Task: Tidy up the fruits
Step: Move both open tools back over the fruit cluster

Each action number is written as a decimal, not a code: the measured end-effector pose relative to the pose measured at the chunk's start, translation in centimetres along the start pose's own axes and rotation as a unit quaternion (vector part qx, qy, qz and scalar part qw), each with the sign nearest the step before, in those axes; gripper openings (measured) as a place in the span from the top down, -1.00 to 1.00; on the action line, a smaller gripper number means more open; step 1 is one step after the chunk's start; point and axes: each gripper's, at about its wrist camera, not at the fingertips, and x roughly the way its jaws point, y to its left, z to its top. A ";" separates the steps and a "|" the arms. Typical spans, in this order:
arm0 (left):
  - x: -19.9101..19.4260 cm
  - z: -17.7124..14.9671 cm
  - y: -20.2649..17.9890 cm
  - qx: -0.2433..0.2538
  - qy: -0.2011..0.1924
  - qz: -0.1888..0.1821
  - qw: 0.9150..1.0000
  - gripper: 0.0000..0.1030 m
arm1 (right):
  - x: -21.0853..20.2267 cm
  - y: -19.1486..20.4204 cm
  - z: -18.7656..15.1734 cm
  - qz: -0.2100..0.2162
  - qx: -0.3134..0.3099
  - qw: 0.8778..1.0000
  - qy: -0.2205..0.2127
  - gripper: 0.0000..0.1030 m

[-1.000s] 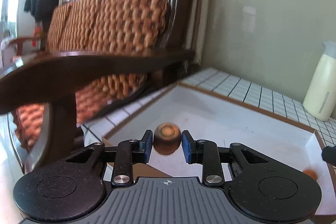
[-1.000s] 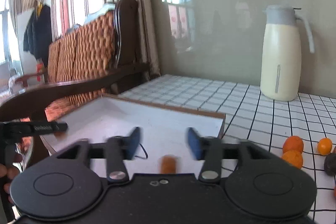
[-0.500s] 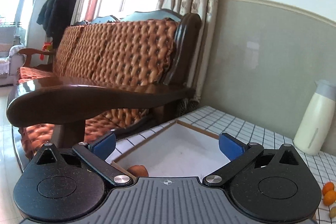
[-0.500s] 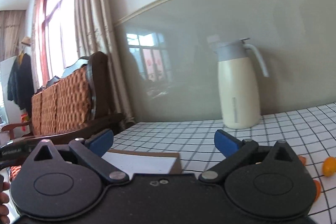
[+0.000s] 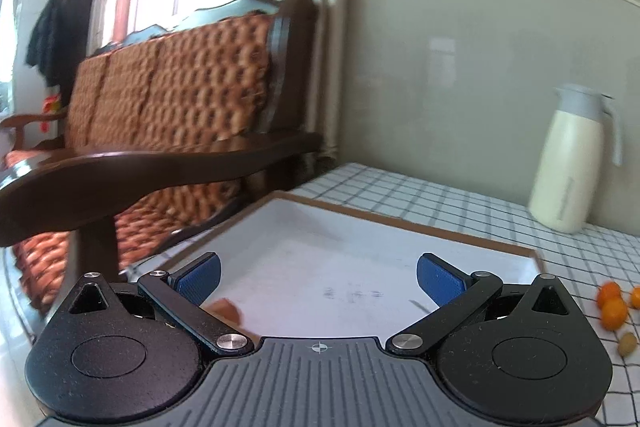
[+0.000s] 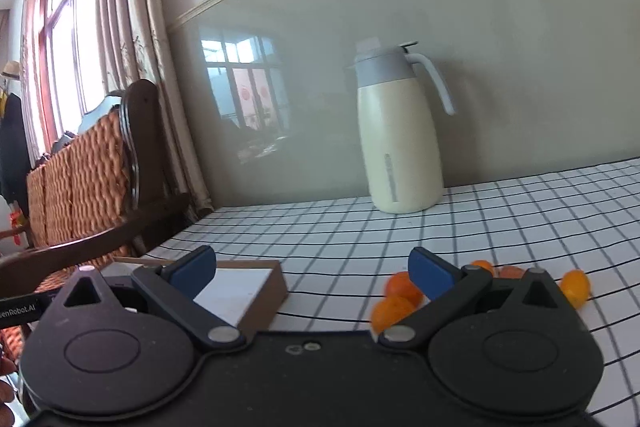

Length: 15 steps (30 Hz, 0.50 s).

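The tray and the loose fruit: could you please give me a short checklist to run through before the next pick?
1. Left claw open with nothing between its pads: ok.
2. Right claw open with nothing between its pads: ok.
3. Tray on the checked tablecloth with bare floor left for more fruit: ok.
4. Reddish fruit lying inside the tray: cannot tell, it is blurred and partly hidden by the left claw.
5. Orange fruits still loose on the cloth beside the tray, just ahead of the right claw: ok.
6. Jug upright and well behind the fruits: ok.
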 end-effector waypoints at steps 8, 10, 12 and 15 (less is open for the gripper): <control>-1.0 -0.1 -4.4 0.038 -0.004 -0.048 0.998 -1.00 | -1.5 -3.7 0.1 -0.032 0.031 0.999 0.017 -0.88; -1.2 -0.1 -5.4 0.043 -0.006 -0.061 0.997 -1.00 | -1.8 -5.5 0.2 -0.041 0.069 0.996 0.031 -0.88; -1.6 -0.1 -6.7 0.048 -0.009 -0.077 0.996 -1.00 | -2.0 -7.6 0.3 -0.055 0.113 0.991 0.043 -0.88; -2.1 -0.3 -8.7 0.057 -0.010 -0.101 0.993 -1.00 | -3.1 -10.2 0.3 -0.088 0.150 0.984 0.039 -0.88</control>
